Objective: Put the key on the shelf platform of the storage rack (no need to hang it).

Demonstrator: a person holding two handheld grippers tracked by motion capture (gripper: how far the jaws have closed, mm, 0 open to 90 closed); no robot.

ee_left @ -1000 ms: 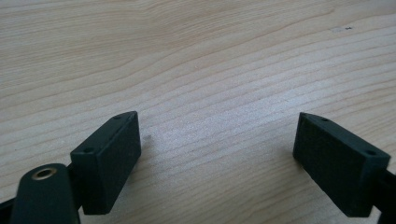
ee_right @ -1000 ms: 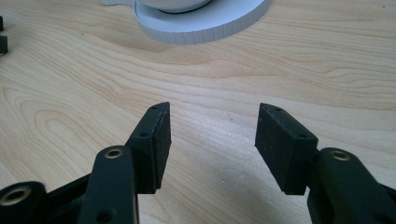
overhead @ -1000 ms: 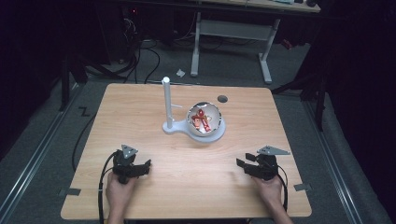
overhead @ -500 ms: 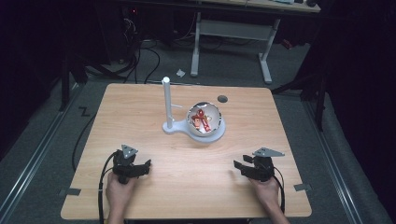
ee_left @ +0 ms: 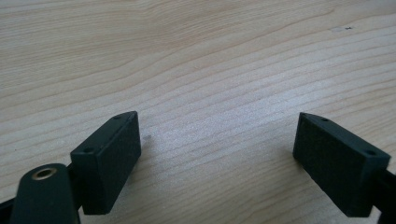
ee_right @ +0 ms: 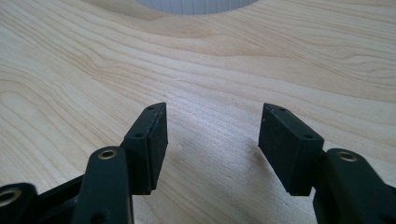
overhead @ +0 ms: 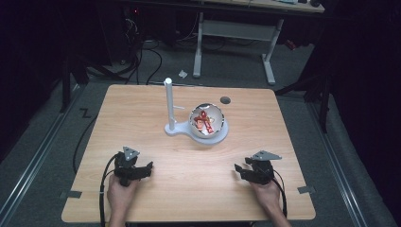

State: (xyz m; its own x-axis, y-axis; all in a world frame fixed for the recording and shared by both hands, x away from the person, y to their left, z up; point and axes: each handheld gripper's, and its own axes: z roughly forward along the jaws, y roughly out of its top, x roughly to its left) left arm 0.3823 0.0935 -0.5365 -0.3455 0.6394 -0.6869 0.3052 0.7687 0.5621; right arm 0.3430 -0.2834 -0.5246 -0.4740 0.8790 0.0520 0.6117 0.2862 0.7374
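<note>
Hands of a seated person rest on a pale wooden surface point(overhead: 142, 123) seen from the high view, each gripping a black two-jaw tool. Left tool point(overhead: 147, 168) sits near the surface's 7 o'clock corner, its jaws spread wide apart over bare wood grain in the left gripper view point(ee_left: 217, 154), nothing between them. Right tool point(overhead: 239, 169) sits near 5 o'clock, its jaws likewise parted and empty in the right gripper view point(ee_right: 212, 149), pointing toward 11 o'clock. Well apart from both, just past the surface's centre toward 12 o'clock, stands a white plastic stand point(overhead: 169, 106) with an upright post on a flat base; touching that base at its 3 o'clock side is a shiny round bowl point(overhead: 217, 124) holding red-and-white pieces point(overhead: 204, 120) too small to identify. A small dark round hole point(overhead: 225, 100) marks the surface toward 1 o'clock. A white curved edge point(ee_right: 196, 4) shows at 12 o'clock in the right gripper view.
</note>
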